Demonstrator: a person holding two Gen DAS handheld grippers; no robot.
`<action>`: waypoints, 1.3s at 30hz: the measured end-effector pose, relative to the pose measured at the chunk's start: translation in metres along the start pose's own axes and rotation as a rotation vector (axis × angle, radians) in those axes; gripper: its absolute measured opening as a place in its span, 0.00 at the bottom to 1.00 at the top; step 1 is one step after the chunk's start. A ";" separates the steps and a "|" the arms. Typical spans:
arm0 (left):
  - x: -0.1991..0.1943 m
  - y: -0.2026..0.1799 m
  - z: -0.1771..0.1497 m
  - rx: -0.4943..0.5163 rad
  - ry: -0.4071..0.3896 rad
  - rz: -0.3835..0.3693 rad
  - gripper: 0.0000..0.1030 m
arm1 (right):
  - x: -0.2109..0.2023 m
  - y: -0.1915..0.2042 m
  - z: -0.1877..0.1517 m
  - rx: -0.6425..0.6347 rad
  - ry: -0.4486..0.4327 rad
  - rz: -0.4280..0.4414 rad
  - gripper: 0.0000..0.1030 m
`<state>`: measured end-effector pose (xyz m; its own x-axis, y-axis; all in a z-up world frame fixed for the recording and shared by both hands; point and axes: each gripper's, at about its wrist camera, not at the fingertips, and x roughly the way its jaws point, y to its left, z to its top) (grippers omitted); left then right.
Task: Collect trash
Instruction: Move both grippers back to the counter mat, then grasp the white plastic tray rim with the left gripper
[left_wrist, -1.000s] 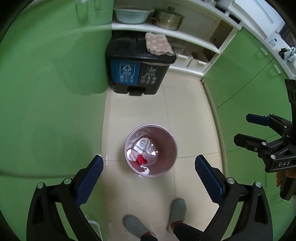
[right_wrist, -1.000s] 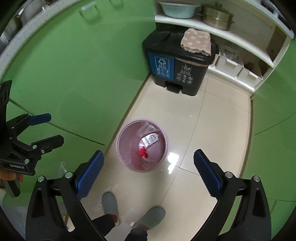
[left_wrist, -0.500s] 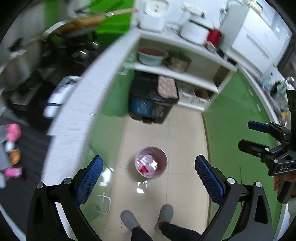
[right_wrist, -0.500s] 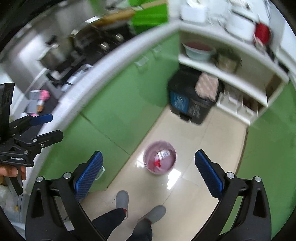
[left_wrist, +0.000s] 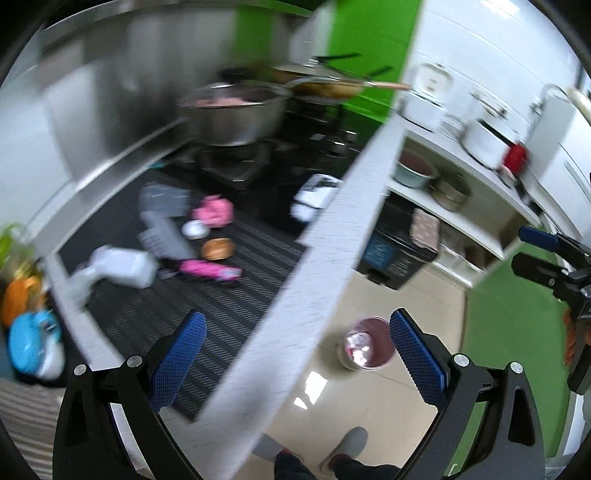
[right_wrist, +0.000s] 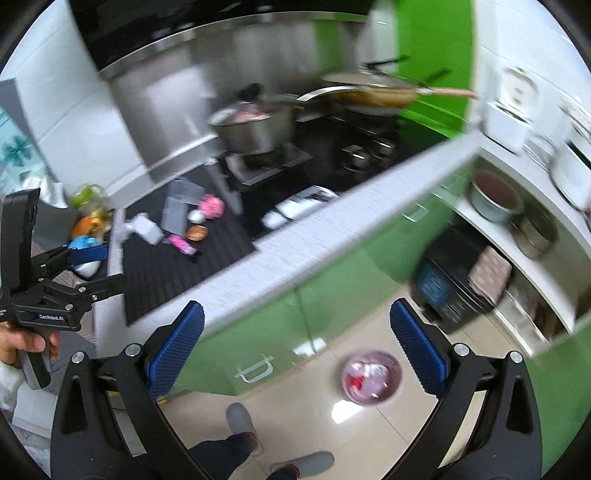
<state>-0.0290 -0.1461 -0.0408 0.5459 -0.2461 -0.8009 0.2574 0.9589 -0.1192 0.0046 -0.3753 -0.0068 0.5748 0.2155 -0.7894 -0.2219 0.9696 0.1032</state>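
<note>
A pink waste bin (left_wrist: 366, 347) (right_wrist: 371, 376) stands on the tiled floor with white and red scraps inside. On the black ribbed mat (left_wrist: 207, 306) of the counter lie a pink wrapper (left_wrist: 210, 271) (right_wrist: 181, 245), a pink crumpled ball (left_wrist: 214, 211) (right_wrist: 211, 206), a brown round piece (left_wrist: 217, 248) (right_wrist: 196, 232), a white cap (left_wrist: 195, 229) and a white carton (left_wrist: 122, 266) (right_wrist: 147, 229). My left gripper (left_wrist: 293, 360) (right_wrist: 88, 264) is open and empty, high above the counter edge. My right gripper (right_wrist: 295, 358) (left_wrist: 532, 251) is open and empty too.
A steel pot (left_wrist: 232, 114) (right_wrist: 255, 127) and a wok (right_wrist: 369, 94) sit on the hob behind the mat. The white counter edge (left_wrist: 332, 266) runs diagonally. A black double pedal bin (left_wrist: 395, 254) (right_wrist: 454, 291) stands under shelves. The person's grey shoes (right_wrist: 242, 421) are on the floor.
Both grippers have risen from over the pink bin and tilted up toward the counter; the mat with its litter and the hob have come into view. Both stay open.
</note>
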 end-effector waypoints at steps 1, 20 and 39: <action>-0.005 0.009 -0.002 -0.011 -0.004 0.013 0.93 | 0.005 0.015 0.008 -0.019 -0.006 0.016 0.96; -0.007 0.145 -0.003 -0.159 0.002 0.104 0.93 | 0.118 0.142 0.081 -0.205 0.072 0.149 0.96; 0.095 0.199 0.025 -0.210 0.137 0.150 0.93 | 0.194 0.140 0.123 -0.333 0.207 0.264 0.96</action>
<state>0.0941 0.0176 -0.1253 0.4493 -0.0913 -0.8887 0.0033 0.9949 -0.1005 0.1820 -0.1831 -0.0713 0.3030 0.3888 -0.8701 -0.5991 0.7877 0.1434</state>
